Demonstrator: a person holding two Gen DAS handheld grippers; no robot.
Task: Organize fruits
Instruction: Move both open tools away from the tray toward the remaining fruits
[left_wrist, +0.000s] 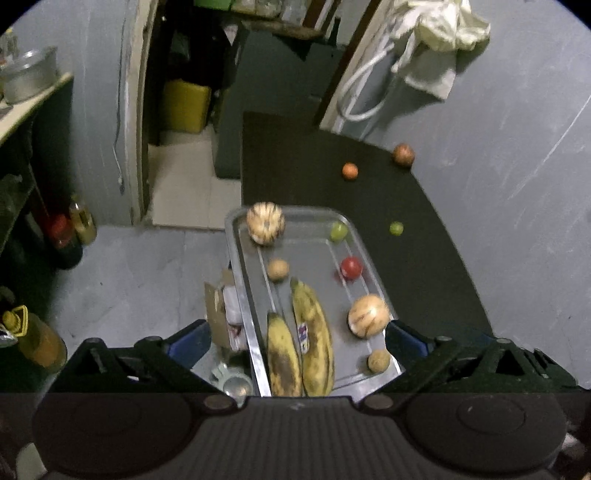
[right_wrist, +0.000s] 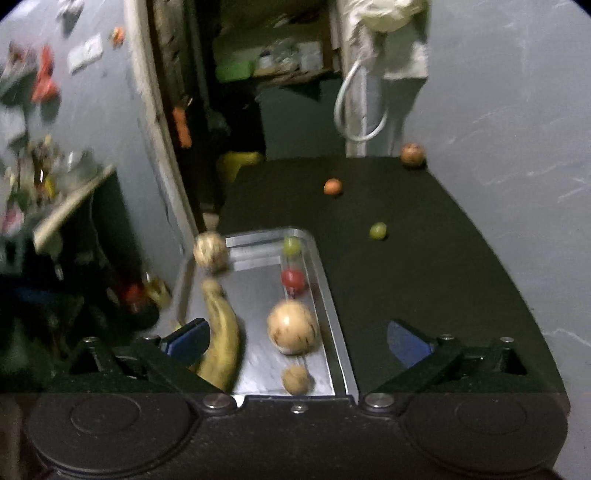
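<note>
Left wrist view: the left gripper (left_wrist: 295, 341) stands wide open and empty above the near end of a metal tray (left_wrist: 236, 295), two bananas (left_wrist: 301, 341) between its fingers and a striped melon (left_wrist: 368, 315) near the right one. Right wrist view, blurred: the right gripper (right_wrist: 297, 341) is open and empty too, a melon (right_wrist: 293, 326) between its fingers; ahead, three small fruits (right_wrist: 378, 230) lie loose on the dark bench (right_wrist: 424, 277).

The left gripper (left_wrist: 295, 341) is angling downward, its 2 blue-padded fingers (left_wrist: 188, 341) spread wide and gripping nothing. The right gripper (right_wrist: 297, 341) is tilting downward likewise, fingers (right_wrist: 408, 343) wide apart, empty.
</note>
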